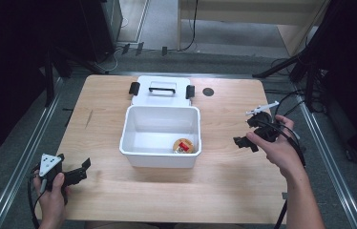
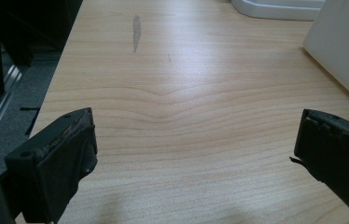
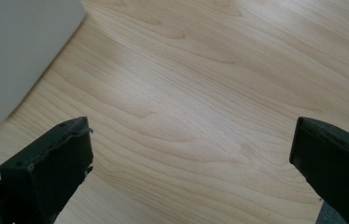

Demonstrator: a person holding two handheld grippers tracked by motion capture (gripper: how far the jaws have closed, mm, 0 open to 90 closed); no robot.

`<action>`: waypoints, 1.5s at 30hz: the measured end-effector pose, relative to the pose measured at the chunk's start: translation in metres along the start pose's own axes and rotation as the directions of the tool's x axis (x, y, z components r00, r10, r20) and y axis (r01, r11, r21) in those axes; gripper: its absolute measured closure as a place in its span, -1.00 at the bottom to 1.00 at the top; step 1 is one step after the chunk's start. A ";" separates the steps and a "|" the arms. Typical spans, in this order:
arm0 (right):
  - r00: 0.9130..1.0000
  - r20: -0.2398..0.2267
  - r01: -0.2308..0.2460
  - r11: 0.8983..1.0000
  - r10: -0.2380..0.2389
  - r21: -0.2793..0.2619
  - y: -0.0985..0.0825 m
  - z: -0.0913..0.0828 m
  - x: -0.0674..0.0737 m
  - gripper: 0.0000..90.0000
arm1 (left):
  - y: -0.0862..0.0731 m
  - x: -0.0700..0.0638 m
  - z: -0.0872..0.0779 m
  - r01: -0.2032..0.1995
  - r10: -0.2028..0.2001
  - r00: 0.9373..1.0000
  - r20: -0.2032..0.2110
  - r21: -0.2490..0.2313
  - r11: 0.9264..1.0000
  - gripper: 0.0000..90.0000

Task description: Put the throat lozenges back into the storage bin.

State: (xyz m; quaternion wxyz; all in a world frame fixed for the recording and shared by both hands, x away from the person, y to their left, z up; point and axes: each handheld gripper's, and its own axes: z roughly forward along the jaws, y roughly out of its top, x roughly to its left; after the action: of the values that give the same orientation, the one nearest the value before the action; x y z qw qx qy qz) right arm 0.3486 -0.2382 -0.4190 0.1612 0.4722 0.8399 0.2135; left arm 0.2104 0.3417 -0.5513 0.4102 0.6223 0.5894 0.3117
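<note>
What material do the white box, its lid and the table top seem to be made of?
White box: probably plastic, smooth and slightly glossy, with thin moulded walls and rounded corners. Lid behind it: seemingly the same white plastic, with black clips and handle. Table top: light wood or wood-look laminate, matte with a soft sheen and visible grain lines.

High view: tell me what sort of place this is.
Probably a lab or recording workspace, not a home. A bare wooden table holds a white bin with its lid behind it, dark stand legs flank the table, and cables trail over a grey floor.
</note>
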 end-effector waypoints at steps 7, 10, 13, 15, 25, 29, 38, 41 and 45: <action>0.999 0.027 -0.046 0.998 0.048 -0.047 -0.027 0.008 -0.011 -1.00 | 0.000 0.000 0.000 0.000 0.000 1.000 -0.001 0.001 1.000 -1.00; 0.996 0.032 -0.077 0.995 0.079 -0.066 -0.041 0.013 -0.016 -1.00 | 0.000 0.000 0.000 -0.001 0.001 1.000 -0.001 0.001 1.000 -1.00; 0.994 0.039 -0.097 0.992 0.100 -0.083 -0.053 0.016 -0.020 -1.00 | 0.000 0.000 0.000 -0.001 0.001 1.000 -0.001 -0.001 1.000 -1.00; 0.992 0.047 -0.108 0.989 0.113 -0.101 -0.060 0.018 -0.021 -1.00 | 0.000 0.000 0.000 -0.002 0.002 1.000 -0.002 0.000 1.000 -1.00; 0.983 0.040 -0.165 0.960 0.179 -0.226 -0.103 0.030 -0.029 -1.00 | 0.000 0.000 0.000 -0.002 0.002 1.000 -0.002 0.000 1.000 -1.00; 0.979 0.033 -0.188 0.949 0.203 -0.252 -0.114 0.033 -0.030 -1.00 | 0.000 0.000 0.000 -0.001 0.001 1.000 -0.001 -0.001 1.000 -1.00; 0.960 0.023 -0.251 0.898 0.278 -0.360 -0.150 0.038 -0.034 -1.00 | 0.000 0.000 0.000 0.000 0.000 1.000 -0.002 -0.002 1.000 -1.00; 0.960 0.022 -0.253 0.894 0.280 -0.371 -0.161 0.039 -0.033 -1.00 | 0.000 0.000 0.000 0.000 0.000 1.000 -0.002 -0.001 1.000 -1.00; 0.952 0.025 -0.269 0.875 0.305 -0.403 -0.177 0.036 -0.030 -0.95 | 0.000 0.000 0.000 0.004 -0.004 1.000 -0.001 -0.001 1.000 -1.00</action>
State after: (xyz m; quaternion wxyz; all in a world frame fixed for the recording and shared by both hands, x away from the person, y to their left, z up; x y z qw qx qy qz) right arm 0.2531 -0.3388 -0.5382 0.2564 0.5581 0.6921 0.3791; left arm 0.2104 0.3417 -0.5513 0.4109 0.6209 0.5904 0.3116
